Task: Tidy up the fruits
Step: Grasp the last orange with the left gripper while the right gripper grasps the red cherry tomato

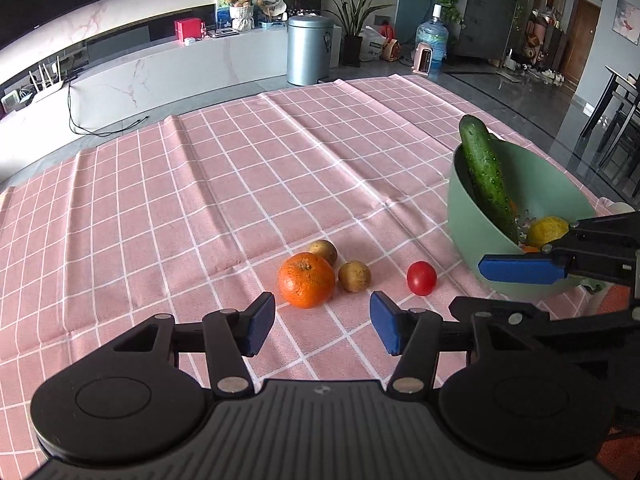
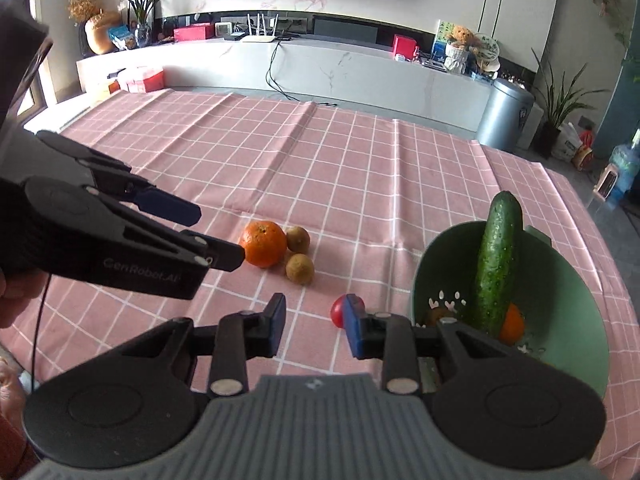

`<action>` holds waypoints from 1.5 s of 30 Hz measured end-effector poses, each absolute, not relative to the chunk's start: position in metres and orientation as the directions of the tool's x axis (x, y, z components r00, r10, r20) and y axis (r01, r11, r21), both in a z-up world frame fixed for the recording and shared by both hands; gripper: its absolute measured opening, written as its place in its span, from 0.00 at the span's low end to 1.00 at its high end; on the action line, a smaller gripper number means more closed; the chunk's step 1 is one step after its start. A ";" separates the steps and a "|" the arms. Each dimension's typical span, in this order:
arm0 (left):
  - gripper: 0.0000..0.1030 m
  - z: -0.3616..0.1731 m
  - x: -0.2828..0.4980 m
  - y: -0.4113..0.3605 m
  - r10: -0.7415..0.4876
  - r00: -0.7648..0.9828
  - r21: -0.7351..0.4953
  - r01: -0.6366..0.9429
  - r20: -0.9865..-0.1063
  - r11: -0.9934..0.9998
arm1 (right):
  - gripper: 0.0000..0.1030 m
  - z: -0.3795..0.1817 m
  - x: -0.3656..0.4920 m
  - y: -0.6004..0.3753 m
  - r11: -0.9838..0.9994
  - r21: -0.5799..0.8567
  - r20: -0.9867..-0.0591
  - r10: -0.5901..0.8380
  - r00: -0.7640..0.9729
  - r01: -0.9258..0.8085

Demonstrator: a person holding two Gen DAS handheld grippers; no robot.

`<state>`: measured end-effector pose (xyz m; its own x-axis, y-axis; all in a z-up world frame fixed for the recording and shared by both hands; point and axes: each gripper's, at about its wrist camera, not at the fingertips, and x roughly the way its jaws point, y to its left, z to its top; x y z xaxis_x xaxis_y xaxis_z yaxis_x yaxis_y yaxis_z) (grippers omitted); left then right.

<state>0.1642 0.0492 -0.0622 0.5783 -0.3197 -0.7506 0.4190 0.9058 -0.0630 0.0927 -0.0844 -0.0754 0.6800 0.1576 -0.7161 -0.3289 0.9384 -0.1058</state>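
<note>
On the pink checked cloth lie an orange (image 1: 306, 280), two small brown fruits (image 1: 323, 251) (image 1: 354, 276) and a red tomato (image 1: 421, 278). My left gripper (image 1: 323, 326) is open just short of the orange, with nothing between its pads. A green bowl (image 1: 464, 216) at the right holds a cucumber (image 1: 484, 176) and a lemon (image 1: 546, 230). In the right wrist view my right gripper (image 2: 315, 330) shows a narrow empty gap. The tomato (image 2: 337, 316) sits just beyond its right pad, partly hidden. The left gripper (image 2: 218, 234) reaches in from the left beside the orange (image 2: 264, 243).
The bowl (image 2: 568, 280) stands near the table's right edge, with another orange (image 2: 512, 322) inside. The cloth (image 1: 200, 200) has raised folds across the far half. Beyond the table are a grey bin (image 1: 310, 50) and a white cabinet (image 1: 180, 68).
</note>
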 end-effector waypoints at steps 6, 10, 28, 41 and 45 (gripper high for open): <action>0.62 -0.076 0.167 0.041 -0.280 0.600 0.018 0.442 -0.749 0.897 | 0.26 -0.105 0.099 -0.060 0.924 -0.250 -0.703 0.031 0.710 -0.288; 0.62 -0.086 0.171 0.036 -0.279 0.607 0.048 0.465 -0.745 0.884 | 0.26 -0.120 0.107 -0.054 0.897 -0.347 -0.688 -0.046 0.724 -0.273; 0.57 -0.104 0.200 0.034 -0.286 0.589 -0.023 0.412 -0.756 0.911 | 0.25 -0.143 0.121 -0.042 0.815 -0.500 -0.648 -0.127 0.751 -0.293; 0.46 -0.103 0.202 0.037 -0.291 0.574 -0.061 0.385 -0.765 0.921 | 0.21 -0.151 0.122 -0.036 0.784 -0.536 -0.666 -0.165 0.727 -0.313; 0.46 -0.101 0.198 0.039 -0.290 0.574 -0.069 0.375 -0.766 0.924 | 0.21 -0.146 0.119 -0.037 0.790 -0.525 -0.667 -0.152 0.729 -0.316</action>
<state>0.1985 0.0393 -0.1011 0.5739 -0.2899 -0.7659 0.3749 0.9245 -0.0690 0.1193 -0.0373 -0.1459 0.7294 -0.1520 -0.6670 -0.3159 0.7900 -0.5255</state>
